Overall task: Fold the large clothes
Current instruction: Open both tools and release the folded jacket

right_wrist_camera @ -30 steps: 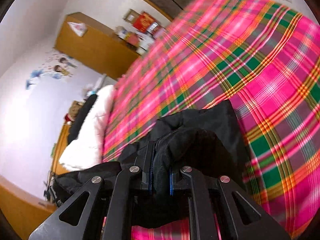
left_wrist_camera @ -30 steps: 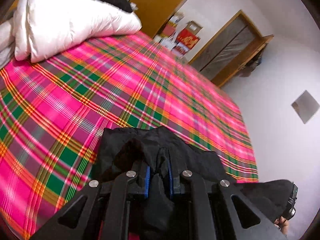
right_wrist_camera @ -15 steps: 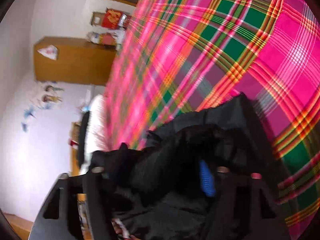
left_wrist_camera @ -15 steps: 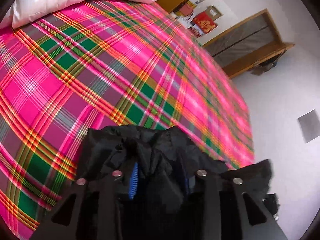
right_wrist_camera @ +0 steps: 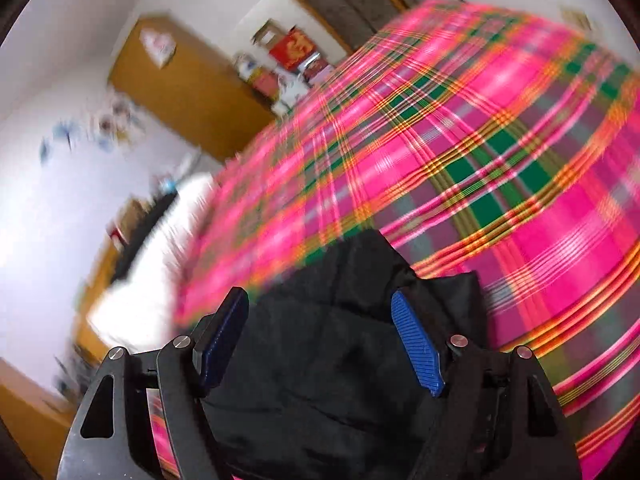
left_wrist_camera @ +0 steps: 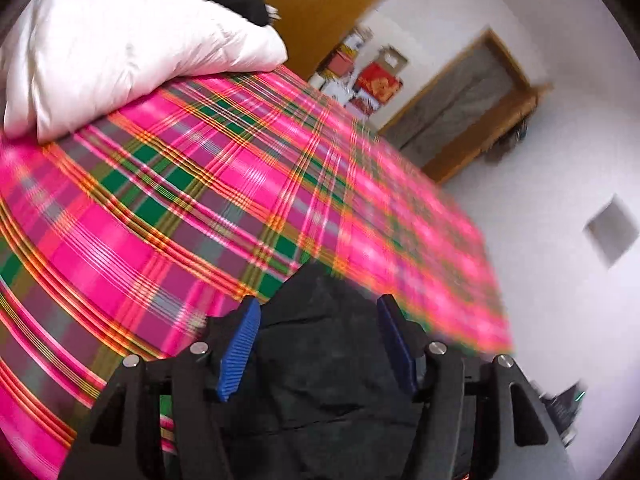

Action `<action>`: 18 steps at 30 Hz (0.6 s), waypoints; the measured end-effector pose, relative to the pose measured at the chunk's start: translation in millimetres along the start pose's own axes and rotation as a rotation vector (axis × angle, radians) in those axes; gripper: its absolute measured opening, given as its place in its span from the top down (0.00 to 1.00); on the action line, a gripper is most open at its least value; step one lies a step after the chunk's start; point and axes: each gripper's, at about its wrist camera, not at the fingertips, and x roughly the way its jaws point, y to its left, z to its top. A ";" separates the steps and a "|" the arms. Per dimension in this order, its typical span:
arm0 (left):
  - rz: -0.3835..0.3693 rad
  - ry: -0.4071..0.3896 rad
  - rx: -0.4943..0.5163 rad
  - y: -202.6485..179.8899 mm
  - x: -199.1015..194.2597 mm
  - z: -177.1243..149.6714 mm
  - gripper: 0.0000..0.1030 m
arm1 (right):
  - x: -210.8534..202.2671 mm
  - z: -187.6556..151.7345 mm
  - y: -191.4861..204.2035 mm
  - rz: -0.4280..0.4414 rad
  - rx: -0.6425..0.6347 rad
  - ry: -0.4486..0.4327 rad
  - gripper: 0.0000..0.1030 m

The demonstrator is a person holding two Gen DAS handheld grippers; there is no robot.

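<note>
A black garment [left_wrist_camera: 328, 360] lies on the bed's pink plaid sheet [left_wrist_camera: 168, 208] near its front edge. In the left wrist view my left gripper [left_wrist_camera: 318, 320] is open, its blue pads [left_wrist_camera: 240, 344] spread on either side of the cloth and not pinching it. The same black garment [right_wrist_camera: 328, 344] fills the bottom of the right wrist view. My right gripper [right_wrist_camera: 320, 312] is open too, its blue pads [right_wrist_camera: 416, 348] wide apart over the cloth. Both views are blurred by motion.
A white duvet [left_wrist_camera: 120, 44] with a dark item on top lies at the head of the bed. A wooden wardrobe [right_wrist_camera: 180, 76], boxes on the floor [left_wrist_camera: 372, 76] and a wood-framed door [left_wrist_camera: 464, 108] stand beyond the bed. The white floor [left_wrist_camera: 560, 280] lies to the right.
Both grippers were shut on the black garment a second ago. Both have opened and let go of it, and the cloth now rests on the sheet. Both cameras have tilted up.
</note>
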 end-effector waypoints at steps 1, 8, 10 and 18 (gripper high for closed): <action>0.019 0.022 0.031 -1.0 6.5 -3.3 0.39 | 5.7 -3.5 -1.9 -0.019 -0.022 0.020 0.28; 0.129 0.173 0.143 -3.3 74.3 -17.9 0.40 | 53.0 -1.6 -24.1 -0.107 -0.093 0.148 0.28; 0.127 0.148 0.169 -14.1 77.2 -20.5 0.41 | 59.1 0.2 -22.2 -0.133 -0.111 0.162 0.28; 0.067 -0.060 0.269 -65.7 32.3 -51.6 0.41 | 8.2 -32.1 37.1 -0.243 -0.253 -0.098 0.28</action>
